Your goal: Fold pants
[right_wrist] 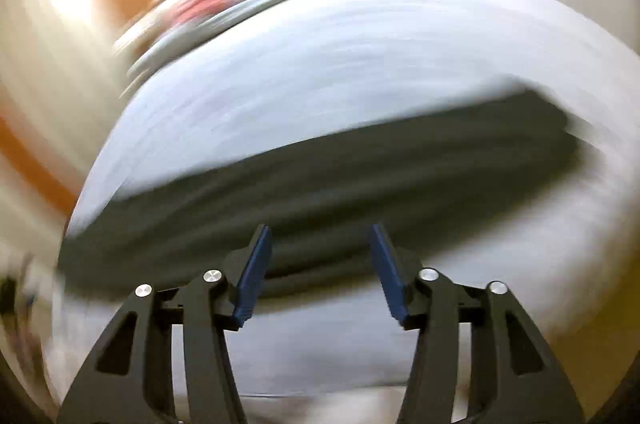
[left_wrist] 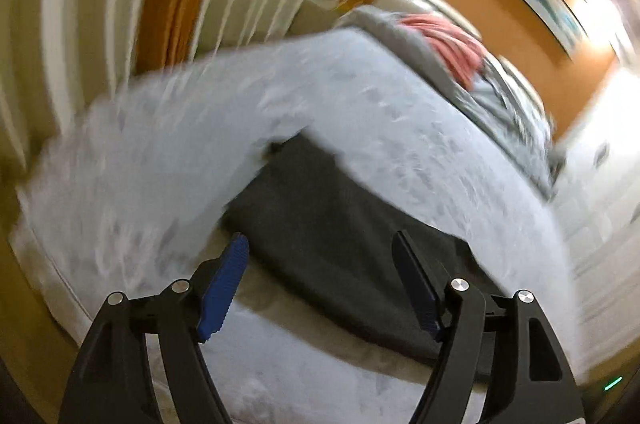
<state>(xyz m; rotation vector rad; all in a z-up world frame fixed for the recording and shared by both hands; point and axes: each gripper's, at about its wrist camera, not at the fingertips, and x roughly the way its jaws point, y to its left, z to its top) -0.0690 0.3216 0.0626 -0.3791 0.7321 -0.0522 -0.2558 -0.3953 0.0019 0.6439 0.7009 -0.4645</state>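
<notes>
Left wrist view: dark pants lie flat mid-frame on the pale bed; left gripper jaws spread, empty. Right gripper likewise spread. No writing legible.

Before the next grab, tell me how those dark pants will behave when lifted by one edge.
The pants lie flat as a folded slab on the bed, so they are probably soft and floppy: an edge lifted alone would likely droop and unfold. The fabric looks matte, so it should not slip. Both tongs, left and right, stand open and empty.
</notes>
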